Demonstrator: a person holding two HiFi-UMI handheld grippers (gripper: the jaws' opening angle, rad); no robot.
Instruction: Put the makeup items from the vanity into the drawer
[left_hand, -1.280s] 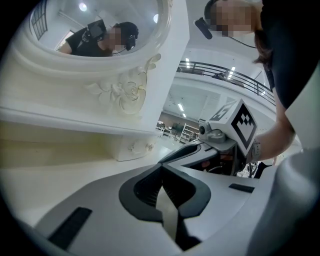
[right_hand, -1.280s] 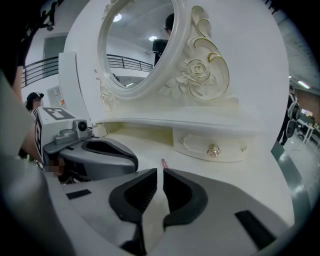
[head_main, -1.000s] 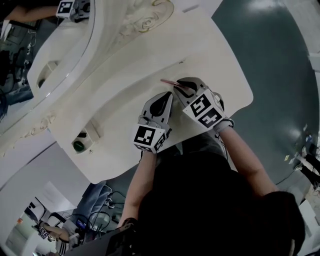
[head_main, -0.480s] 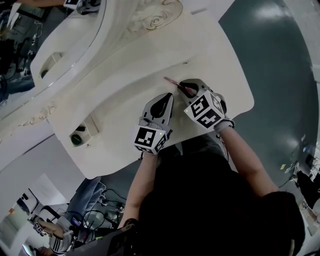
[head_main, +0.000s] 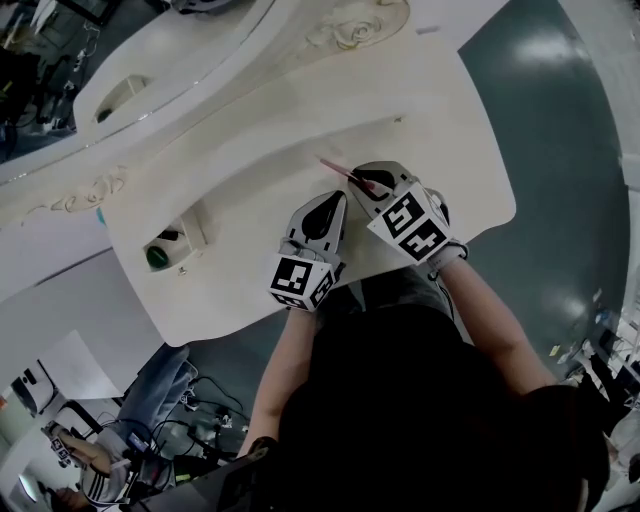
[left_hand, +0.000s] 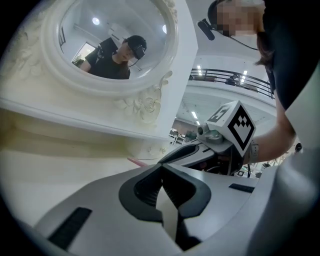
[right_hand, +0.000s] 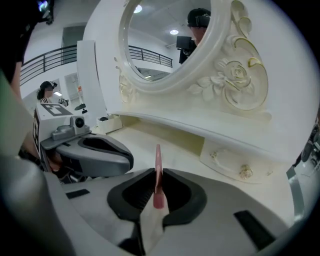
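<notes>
The pink makeup stick (right_hand: 158, 170) is pinched between the right gripper's (right_hand: 158, 190) 2 jaws, over the vanity top (head_main: 250, 190), its tip pointing toward the mirror (right_hand: 165, 40). The left gripper (left_hand: 163, 187), jaws together on nothing, hovers just beside it. A small knobbed drawer (right_hand: 235, 162) sits closed below the mirror. Below the mirror's other end an open compartment (head_main: 190, 235) holds a green item (head_main: 157, 258).

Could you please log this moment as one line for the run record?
right gripper: shut on pink stick | left gripper: shut, empty, beside it | place: over vanity top
</notes>
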